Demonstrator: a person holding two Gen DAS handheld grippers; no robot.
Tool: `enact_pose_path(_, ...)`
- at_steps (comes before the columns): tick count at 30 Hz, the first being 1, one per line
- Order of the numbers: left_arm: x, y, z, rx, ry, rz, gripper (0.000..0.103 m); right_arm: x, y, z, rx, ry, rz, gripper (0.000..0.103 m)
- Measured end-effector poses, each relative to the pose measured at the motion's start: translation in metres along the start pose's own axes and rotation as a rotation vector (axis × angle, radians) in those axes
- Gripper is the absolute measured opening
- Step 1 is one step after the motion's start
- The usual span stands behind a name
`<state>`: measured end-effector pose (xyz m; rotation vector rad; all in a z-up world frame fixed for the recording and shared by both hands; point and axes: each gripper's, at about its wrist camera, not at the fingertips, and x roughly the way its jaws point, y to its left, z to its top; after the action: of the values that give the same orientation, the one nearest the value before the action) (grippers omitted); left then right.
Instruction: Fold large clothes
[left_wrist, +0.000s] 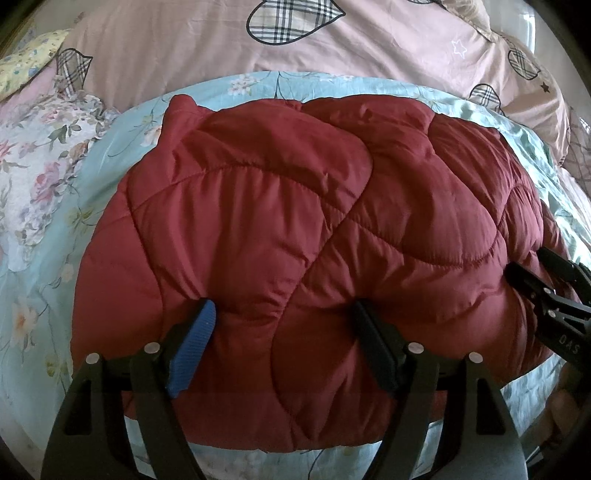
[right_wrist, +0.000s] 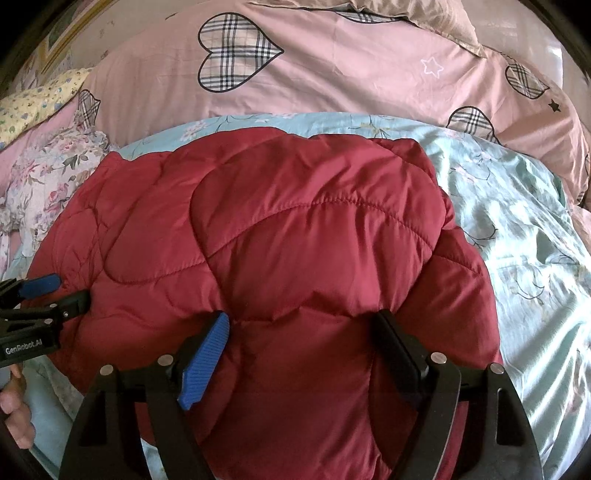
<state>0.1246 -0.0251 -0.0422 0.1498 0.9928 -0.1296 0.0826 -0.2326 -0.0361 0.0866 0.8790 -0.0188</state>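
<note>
On the bed, a pale pink duvet with plaid heart patches (left_wrist: 369, 40) fills the far side, bunched up behind everything else. In front of it lies a light turquoise sheet printed with flowers (right_wrist: 517, 229), which covers the near part of the bed and shows wrinkles and bright light on its right side. At the far left a frilled white floral pillow (left_wrist: 40, 173) rests against the pink bedding, with a small yellow flowered cushion (left_wrist: 26, 62) above it.

The dark red quilted puffer jacket (left_wrist: 295, 206) lies folded into a thick, rounded bundle in the middle of the turquoise sheet, its stitched panels facing up and its near edge close to the cameras.

The left gripper (left_wrist: 282, 310) points steeply down over the near left part of the jacket, its jaws spread wide, one blue ribbed pad (left_wrist: 194, 350) and one black pad (left_wrist: 375, 343) resting against the puffy fabric without pinching it. The right gripper (right_wrist: 303, 325) stands the same way over the near right part, jaws spread, pads apart on the fabric. A bare hand (right_wrist: 14, 402) holds the left tool's handle.
</note>
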Motion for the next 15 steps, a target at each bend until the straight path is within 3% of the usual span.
enact_pose_path(12, -0.004, 0.008, 0.006, -0.028, -0.002, -0.043, 0.078, 0.0, -0.002, 0.003, 0.007, 0.019, 0.015, 0.082)
enact_pose_path(15, -0.016, 0.02, 0.015, -0.061, -0.044, -0.051, 0.078, 0.0, -0.003, 0.005, 0.013, 0.036, 0.021, 0.082)
